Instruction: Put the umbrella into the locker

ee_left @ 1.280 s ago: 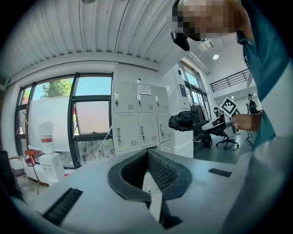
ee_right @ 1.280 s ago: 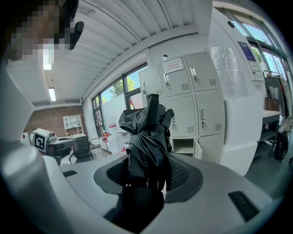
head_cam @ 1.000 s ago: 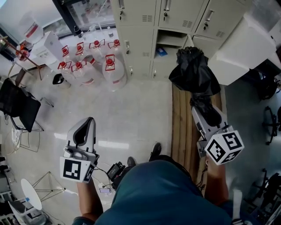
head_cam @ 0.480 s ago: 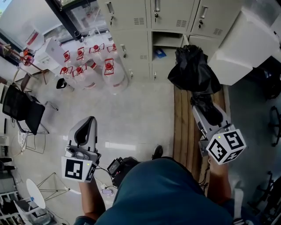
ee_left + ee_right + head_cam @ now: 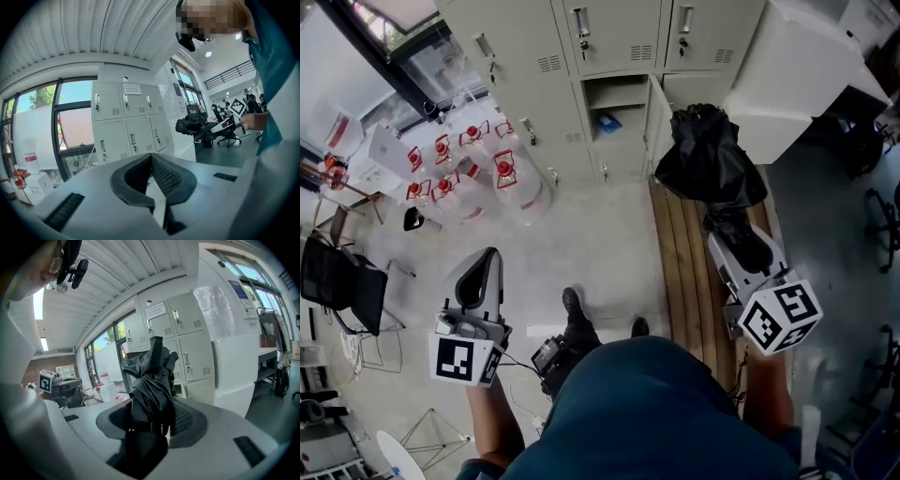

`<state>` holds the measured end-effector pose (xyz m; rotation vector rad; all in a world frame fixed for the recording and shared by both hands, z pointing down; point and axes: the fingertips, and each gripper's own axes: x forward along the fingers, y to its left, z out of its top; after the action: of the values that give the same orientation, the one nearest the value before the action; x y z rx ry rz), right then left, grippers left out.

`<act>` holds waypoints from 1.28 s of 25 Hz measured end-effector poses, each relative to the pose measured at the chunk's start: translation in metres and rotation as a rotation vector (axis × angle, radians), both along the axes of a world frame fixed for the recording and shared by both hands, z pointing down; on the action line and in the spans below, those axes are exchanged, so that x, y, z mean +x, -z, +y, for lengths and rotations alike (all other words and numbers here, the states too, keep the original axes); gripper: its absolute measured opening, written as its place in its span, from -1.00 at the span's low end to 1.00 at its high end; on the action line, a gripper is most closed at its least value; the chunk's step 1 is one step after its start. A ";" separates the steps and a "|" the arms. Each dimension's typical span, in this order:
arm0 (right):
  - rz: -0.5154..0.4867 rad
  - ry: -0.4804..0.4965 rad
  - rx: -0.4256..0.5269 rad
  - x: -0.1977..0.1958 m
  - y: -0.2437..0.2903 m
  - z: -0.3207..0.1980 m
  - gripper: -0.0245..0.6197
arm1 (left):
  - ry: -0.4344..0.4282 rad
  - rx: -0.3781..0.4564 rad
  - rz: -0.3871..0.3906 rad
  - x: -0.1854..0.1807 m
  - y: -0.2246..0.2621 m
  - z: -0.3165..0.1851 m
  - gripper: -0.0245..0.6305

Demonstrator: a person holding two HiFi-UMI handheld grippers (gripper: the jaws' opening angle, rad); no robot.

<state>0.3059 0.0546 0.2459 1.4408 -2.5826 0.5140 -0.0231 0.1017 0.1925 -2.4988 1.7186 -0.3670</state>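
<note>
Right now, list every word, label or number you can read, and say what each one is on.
No text here is readable.
Paper notice on an upper locker door: printed lines, too blurred to read.
Sheet on the white cabinet: too small to read.
Red tags on the water jugs: too small to read.

Head camera looks steeply down from above; both gripper cameras sit close behind their jaws, facing the lockers (image 5: 609, 42) all share.
</note>
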 end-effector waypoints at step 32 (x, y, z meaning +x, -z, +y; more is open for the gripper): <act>0.057 -0.438 -0.038 -0.122 0.018 -0.047 -0.28 | -0.437 -0.012 0.074 -0.116 -0.001 -0.218 -0.87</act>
<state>0.1834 0.0077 0.2274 1.9834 -2.1988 0.5569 -0.1389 -0.1162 0.1932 -2.8249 1.1388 -0.2484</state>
